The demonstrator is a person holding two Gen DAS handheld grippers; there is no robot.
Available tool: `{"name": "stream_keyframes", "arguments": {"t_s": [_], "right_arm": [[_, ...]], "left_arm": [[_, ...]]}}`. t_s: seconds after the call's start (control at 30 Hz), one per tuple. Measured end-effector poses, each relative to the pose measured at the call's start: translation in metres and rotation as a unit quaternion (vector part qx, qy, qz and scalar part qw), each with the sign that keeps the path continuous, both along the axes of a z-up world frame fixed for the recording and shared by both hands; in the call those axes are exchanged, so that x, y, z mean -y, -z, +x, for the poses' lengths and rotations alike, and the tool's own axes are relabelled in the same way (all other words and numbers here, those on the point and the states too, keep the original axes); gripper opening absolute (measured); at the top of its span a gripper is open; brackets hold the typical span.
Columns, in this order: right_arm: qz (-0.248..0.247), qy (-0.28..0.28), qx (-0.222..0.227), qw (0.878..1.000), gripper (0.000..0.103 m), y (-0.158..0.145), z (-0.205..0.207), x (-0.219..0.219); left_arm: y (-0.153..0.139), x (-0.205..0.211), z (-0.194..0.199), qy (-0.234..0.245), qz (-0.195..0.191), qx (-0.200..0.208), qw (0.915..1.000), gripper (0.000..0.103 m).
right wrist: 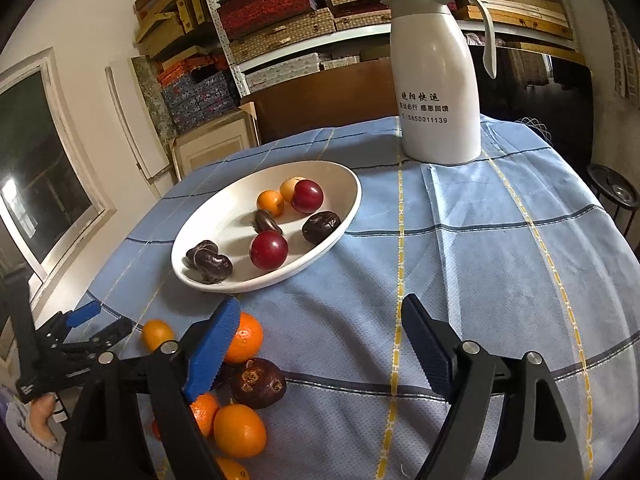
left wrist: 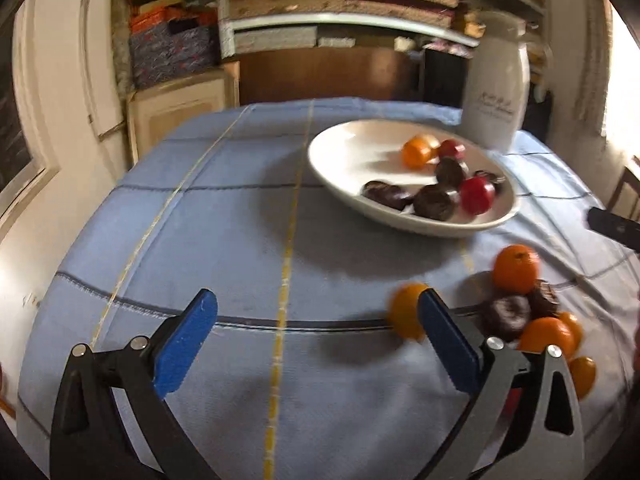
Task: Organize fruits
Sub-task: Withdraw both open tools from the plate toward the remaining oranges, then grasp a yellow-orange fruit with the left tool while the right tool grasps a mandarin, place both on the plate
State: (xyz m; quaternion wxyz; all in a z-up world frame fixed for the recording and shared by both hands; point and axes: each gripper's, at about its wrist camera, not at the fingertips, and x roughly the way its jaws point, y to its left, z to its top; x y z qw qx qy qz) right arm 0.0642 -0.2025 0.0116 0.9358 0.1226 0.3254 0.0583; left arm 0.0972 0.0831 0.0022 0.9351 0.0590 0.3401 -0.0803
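My left gripper (left wrist: 318, 312) sits lowest and closest in its own view, blue pads spread wide with nothing between them, only blue checked tablecloth (left wrist: 240, 240) under the gap. Just beyond my right-hand pad (left wrist: 448, 344) on that tool lies a small orange fruit (left wrist: 406, 316), partly hidden behind the pad; whether the two touch I cannot tell, since the view is blurred. Past it to the right is a loose cluster on the cloth: a mandarin (left wrist: 516, 268) at the top, a dark brown water chestnut (left wrist: 506, 316) below it, and more orange fruits (left wrist: 548, 336) near the frame's edge.

My right gripper (right wrist: 320, 320) is likewise wide open and holds nothing. Its left pad (right wrist: 212, 352) stands in front of the same cluster, covering part of the mandarin (right wrist: 246, 338). Below that are the chestnut (right wrist: 260, 382) and an oval kumquat-like fruit (right wrist: 240, 430). The left tool (right wrist: 86, 326) shows at the far left of this view, with the small orange fruit (right wrist: 156, 334) just beside its tip.

Further out, the white oval plate (right wrist: 224, 208) rests on the cloth. It holds two red plum-like fruits (right wrist: 269, 250), two small orange fruits (right wrist: 271, 202) and several dark brown pieces (right wrist: 210, 262). Behind it to the right, a white thermos jug (right wrist: 436, 80) with printed lettering stands upright near the far edge of the table. Shelves stacked with boxes (right wrist: 280, 12) fill the wall beyond.
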Motion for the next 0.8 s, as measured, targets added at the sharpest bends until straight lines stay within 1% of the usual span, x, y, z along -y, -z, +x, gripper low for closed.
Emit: {"name": "stream_keyframes", "arguments": {"t_s": [0.07, 0.13, 0.2, 0.27, 0.33, 0.37, 0.4, 0.43, 0.47, 0.53, 0.63, 0.67, 0.7, 0.73, 0.8], "right_arm": [[-0.002, -0.004, 0.001, 1.000, 0.083, 0.000, -0.001, -0.002], [-0.004, -0.007, -0.001, 1.000, 0.083, 0.001, -0.001, -0.005], [-0.005, -0.009, -0.002, 1.000, 0.083, 0.001, 0.000, -0.006], [-0.008, -0.010, -0.002, 1.000, 0.083, 0.001, -0.001, -0.008], [-0.011, -0.011, -0.003, 1.000, 0.083, 0.002, -0.001, -0.010], [-0.012, -0.011, -0.004, 1.000, 0.083, 0.002, 0.000, -0.010], [-0.013, -0.011, -0.005, 1.000, 0.083, 0.003, 0.000, -0.011], [-0.015, -0.011, -0.006, 1.000, 0.083, 0.004, 0.001, -0.011], [-0.015, -0.011, -0.007, 1.000, 0.083, 0.004, 0.001, -0.011], [-0.016, -0.011, -0.009, 1.000, 0.083, 0.005, 0.001, -0.011], [-0.015, -0.012, -0.011, 1.000, 0.083, 0.006, 0.002, -0.012], [-0.016, -0.014, -0.012, 1.000, 0.083, 0.007, 0.003, -0.012], [-0.018, -0.016, -0.014, 1.000, 0.083, 0.008, 0.004, -0.014], [-0.022, -0.019, -0.016, 0.999, 0.083, 0.009, 0.004, -0.017], [-0.028, -0.025, -0.019, 0.999, 0.083, 0.011, 0.005, -0.020]], "left_arm": [[0.003, 0.011, -0.006, 0.018, 0.026, 0.005, 0.9995, 0.098], [0.009, 0.022, -0.003, 0.032, 0.047, -0.005, 0.9984, 0.098], [0.013, 0.028, 0.000, 0.042, 0.053, -0.012, 0.9977, 0.098], [0.013, 0.031, 0.005, 0.048, 0.047, -0.013, 0.9976, 0.098], [0.013, 0.037, 0.013, 0.050, 0.048, -0.009, 0.9975, 0.095], [0.013, 0.039, 0.017, 0.052, 0.051, -0.008, 0.9973, 0.092], [0.013, 0.043, 0.024, 0.054, 0.053, -0.009, 0.9971, 0.085], [0.014, 0.046, 0.030, 0.055, 0.053, -0.013, 0.9970, 0.080], [0.016, 0.048, 0.037, 0.057, 0.050, -0.021, 0.9969, 0.078], [0.020, 0.051, 0.052, 0.063, 0.036, -0.040, 0.9966, 0.070], [0.025, 0.053, 0.062, 0.071, 0.021, -0.060, 0.9955, 0.062], [0.027, 0.053, 0.065, 0.074, 0.017, -0.069, 0.9947, 0.057], [0.030, 0.052, 0.069, 0.076, 0.010, -0.081, 0.9937, 0.047], [0.032, 0.051, 0.070, 0.077, 0.004, -0.087, 0.9933, 0.042], [0.034, 0.047, 0.071, 0.080, -0.009, -0.095, 0.9922, 0.036]]}}
